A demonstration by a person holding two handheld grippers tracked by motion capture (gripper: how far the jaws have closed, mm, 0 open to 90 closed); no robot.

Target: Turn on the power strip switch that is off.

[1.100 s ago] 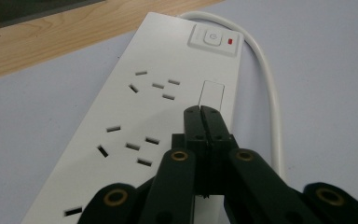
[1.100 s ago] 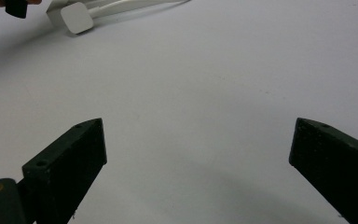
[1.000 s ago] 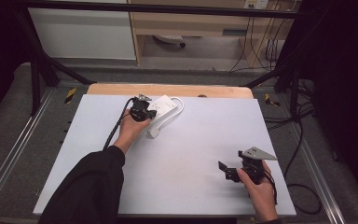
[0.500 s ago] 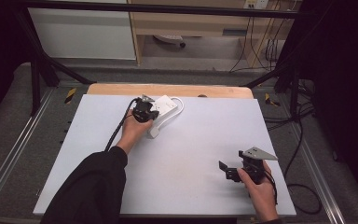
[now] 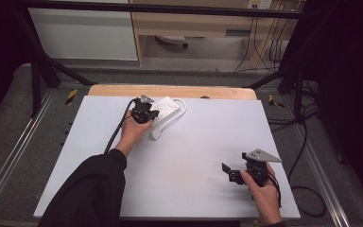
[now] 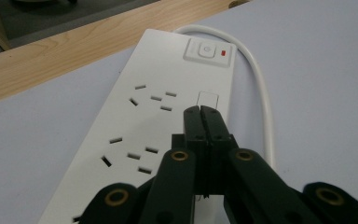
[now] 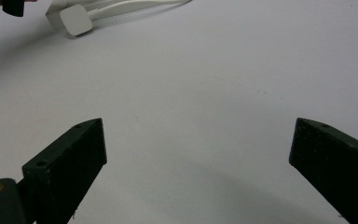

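A white power strip [image 5: 166, 107] lies at the far side of the white table [image 5: 194, 142], its cable [image 5: 182, 107] looped beside it and its plug [image 5: 155, 135] resting on the table. My left gripper [image 5: 152, 112] is shut with nothing in it. In the left gripper view its tips [image 6: 199, 110] hover just over the power strip [image 6: 158, 79], below the rocker switch [image 6: 206, 50]; I cannot tell whether they touch. My right gripper [image 5: 229, 173] stands open low over bare table at the front right. In the right gripper view the gripper [image 7: 199, 122] faces the distant plug [image 7: 76, 20].
A wooden board [image 5: 170, 91] runs along the table's far edge. Metal rails [image 5: 9, 161] flank the table on both sides. Cables [image 5: 307, 142] trail on the floor to the right. A cabinet [image 5: 82, 33] and shelf stand beyond the table.
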